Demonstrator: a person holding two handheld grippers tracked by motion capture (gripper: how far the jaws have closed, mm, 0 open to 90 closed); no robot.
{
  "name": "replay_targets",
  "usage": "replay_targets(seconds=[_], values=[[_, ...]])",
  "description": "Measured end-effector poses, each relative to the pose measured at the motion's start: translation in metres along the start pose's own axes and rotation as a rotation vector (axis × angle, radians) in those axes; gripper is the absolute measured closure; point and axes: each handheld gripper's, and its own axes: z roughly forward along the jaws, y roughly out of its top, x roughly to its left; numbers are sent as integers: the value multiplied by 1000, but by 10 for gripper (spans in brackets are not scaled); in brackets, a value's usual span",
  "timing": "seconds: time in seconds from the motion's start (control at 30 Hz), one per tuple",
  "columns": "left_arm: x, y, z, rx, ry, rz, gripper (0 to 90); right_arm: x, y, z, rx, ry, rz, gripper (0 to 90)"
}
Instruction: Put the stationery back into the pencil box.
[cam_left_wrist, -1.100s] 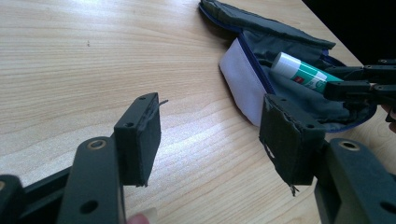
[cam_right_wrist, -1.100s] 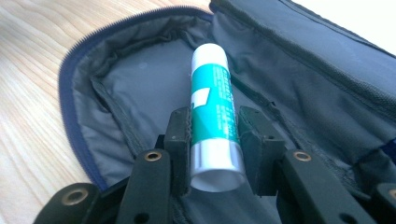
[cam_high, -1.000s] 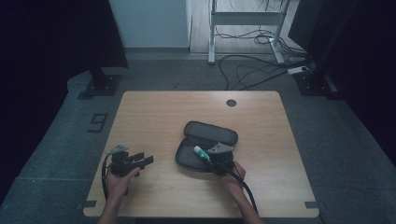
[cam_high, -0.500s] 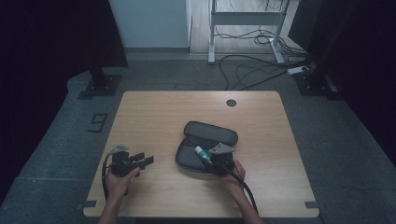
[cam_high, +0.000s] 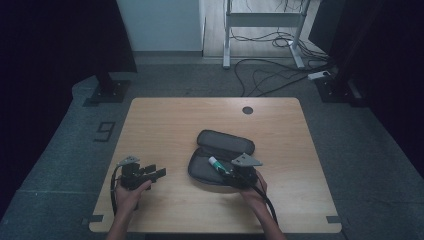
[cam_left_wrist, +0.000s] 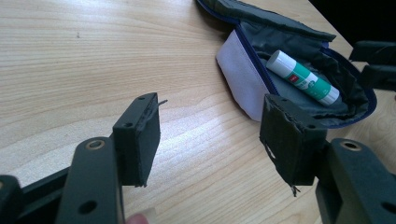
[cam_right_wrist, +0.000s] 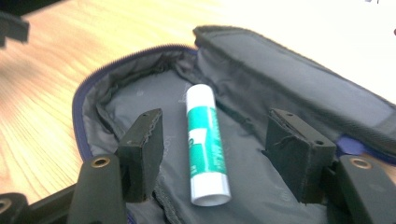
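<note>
apparently the packing step was done: the glue stick (cam_right_wrist: 208, 150) lay inside the open pencil case (cam_right_wrist: 299, 98) on the table (cam_high: 165, 125), between the right gripper (cam_right_wrist: 219, 156) pads but touching neither, its jaws having just been opening. the left gripper (cam_left_wrist: 210, 135) rested apart, jaws spread and empty. what seemed left was drawing back and closing the case

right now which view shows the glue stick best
The right gripper view: the glue stick lies close and whole inside the open pencil case, label visible, between the right gripper's open jaws, which have just been opening. The left gripper view shows it smaller and slanted; the high view, tiny.
</note>
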Motion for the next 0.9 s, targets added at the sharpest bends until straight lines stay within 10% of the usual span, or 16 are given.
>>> replay_targets(seconds=[0.9], values=[[-6,-3,6,17,4,23,379,-79,-64,-64,54,-138,122,352]])
